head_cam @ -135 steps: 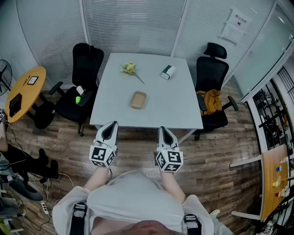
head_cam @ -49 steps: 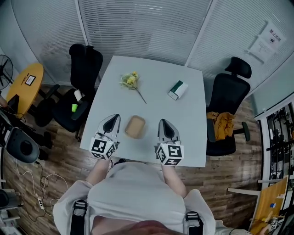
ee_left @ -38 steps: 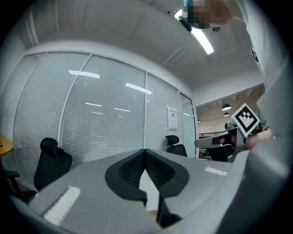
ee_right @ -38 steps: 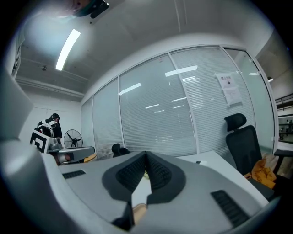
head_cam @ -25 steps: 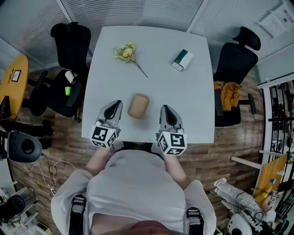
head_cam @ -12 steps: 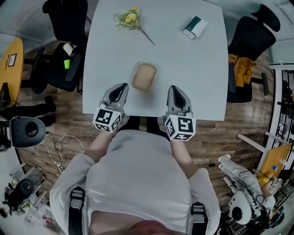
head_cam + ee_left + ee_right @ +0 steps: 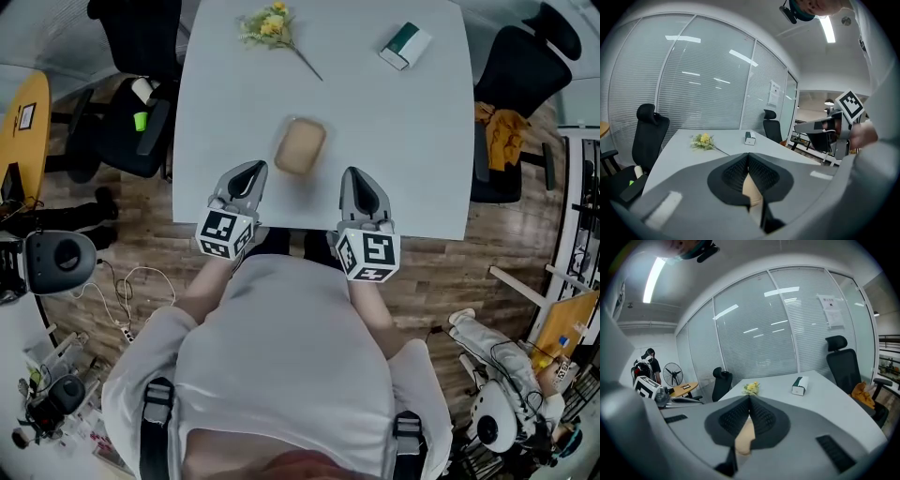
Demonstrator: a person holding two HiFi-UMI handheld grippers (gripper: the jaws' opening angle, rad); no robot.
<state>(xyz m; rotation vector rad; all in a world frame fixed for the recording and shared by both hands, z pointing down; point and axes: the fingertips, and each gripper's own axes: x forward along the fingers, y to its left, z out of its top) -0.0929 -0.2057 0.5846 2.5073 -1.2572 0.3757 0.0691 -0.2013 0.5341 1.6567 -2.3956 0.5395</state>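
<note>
Both tools are clenched shut with nothing in them. The left tool [image 7: 249, 172] and right tool [image 7: 358, 178] hover at the near edge of the worktop [image 7: 403, 141], either side of the tan rounded lump [image 7: 301, 146], not touching it. Far end has yellow flowers [image 7: 270, 23] and a green-white box [image 7: 405, 45].

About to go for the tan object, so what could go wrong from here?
The left gripper and right gripper both have jaws shut; moving in so would likely shove the tan object, not grasp it.
It lies near the front edge of the table, so a nudge might slide it off.
</note>
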